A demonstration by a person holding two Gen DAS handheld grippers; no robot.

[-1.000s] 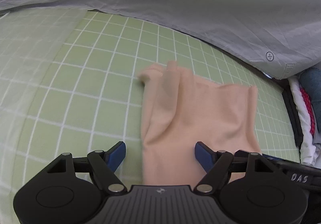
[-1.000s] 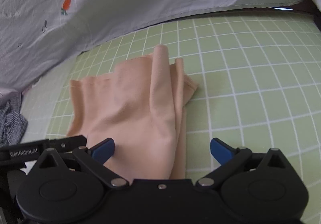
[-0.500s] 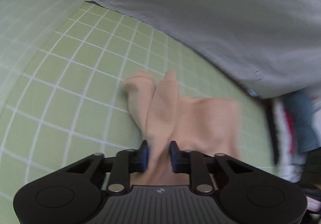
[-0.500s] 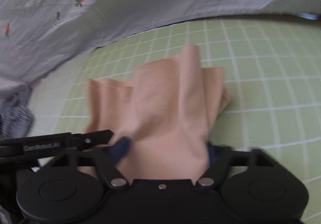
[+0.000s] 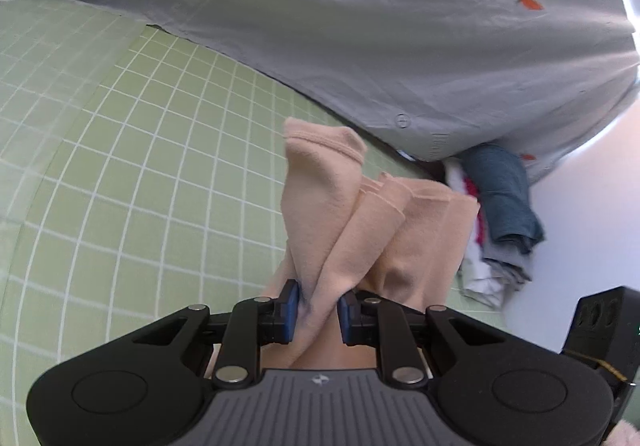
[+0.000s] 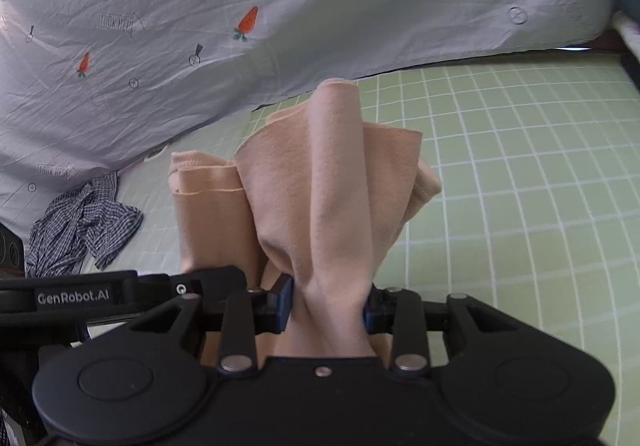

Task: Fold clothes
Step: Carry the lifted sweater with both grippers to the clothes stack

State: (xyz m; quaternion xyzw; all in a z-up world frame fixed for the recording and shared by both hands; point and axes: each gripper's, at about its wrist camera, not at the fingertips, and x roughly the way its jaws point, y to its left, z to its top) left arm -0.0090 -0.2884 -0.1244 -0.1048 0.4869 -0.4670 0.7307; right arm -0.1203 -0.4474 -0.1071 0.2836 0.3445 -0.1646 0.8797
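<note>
The peach garment [image 5: 352,230] is gathered up off the green gridded mat [image 5: 132,182], bunched into vertical folds that run straight forward from both grippers. The left gripper [image 5: 318,312] is closed down on a thick pleat of it, the blue pads pressing fabric from either side; the right gripper [image 6: 326,304] is likewise clamped on a wad of the same cloth. Each holds a near edge, and the free body of the garment hangs and extends ahead of the fingers, its hemmed end [image 5: 324,140] farthest away. Its long axis therefore lies along the line of the fingers, not across them. Neither hand looks nearer the cloth than the other; both have it equally. The two grips sit close side by side, so the coming move probably turns on carrying that held edge forward over the far end, or spreading the hands apart first.

Behind the mat lies a pale grey carrot-print sheet [image 6: 280,6]. A checked dark cloth [image 6: 80,230] lies crumpled at the left of the right wrist view, and a stack of folded clothes [image 5: 500,222] sits to the right in the left wrist view.
</note>
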